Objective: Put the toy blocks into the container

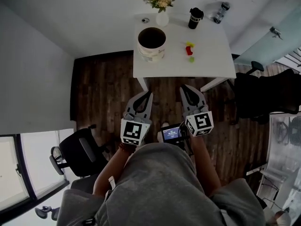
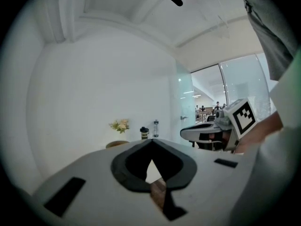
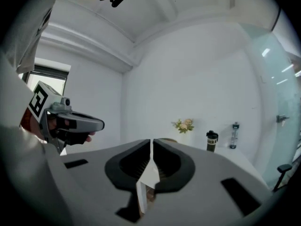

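On white table [image 1: 207,60]: container [image 1: 151,44], toy blocks [image 1: 189,51]; wood floor [image 1: 103,88] below.

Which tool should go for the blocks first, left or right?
Right, probably. The blocks lie nearly straight ahead of the right tool; the left tool faces the container. Both are shut, empty and short of the table.

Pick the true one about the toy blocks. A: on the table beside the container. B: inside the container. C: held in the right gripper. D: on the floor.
A: the toy blocks lie in a small cluster on the white table, apart from the container.
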Action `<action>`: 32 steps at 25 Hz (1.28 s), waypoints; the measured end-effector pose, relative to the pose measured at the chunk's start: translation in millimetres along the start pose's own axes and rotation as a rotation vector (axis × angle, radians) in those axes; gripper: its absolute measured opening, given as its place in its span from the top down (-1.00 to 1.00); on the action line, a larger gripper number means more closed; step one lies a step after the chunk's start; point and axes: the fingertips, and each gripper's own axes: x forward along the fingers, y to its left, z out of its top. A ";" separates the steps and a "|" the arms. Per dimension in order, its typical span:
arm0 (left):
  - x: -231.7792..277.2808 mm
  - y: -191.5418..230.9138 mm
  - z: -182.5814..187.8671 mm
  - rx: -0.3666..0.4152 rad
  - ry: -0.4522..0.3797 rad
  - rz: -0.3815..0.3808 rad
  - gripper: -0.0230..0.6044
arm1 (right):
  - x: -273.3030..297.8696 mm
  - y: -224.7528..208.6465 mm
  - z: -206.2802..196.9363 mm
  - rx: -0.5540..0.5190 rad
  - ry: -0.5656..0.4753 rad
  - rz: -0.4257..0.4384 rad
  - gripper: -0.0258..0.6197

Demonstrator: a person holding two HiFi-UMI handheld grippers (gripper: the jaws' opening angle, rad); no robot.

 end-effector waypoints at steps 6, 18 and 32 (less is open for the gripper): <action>25.4 -2.4 -0.7 -0.021 0.017 0.018 0.92 | 18.7 -39.7 -20.7 0.037 0.034 0.091 0.90; 70.4 49.4 -2.1 -0.083 -0.026 -0.078 0.92 | 90.6 -54.8 -28.3 -0.052 0.134 0.159 0.64; 132.4 89.1 13.3 -0.088 -0.010 -0.338 0.92 | 128.2 -122.2 -44.9 -0.090 0.315 -0.021 0.43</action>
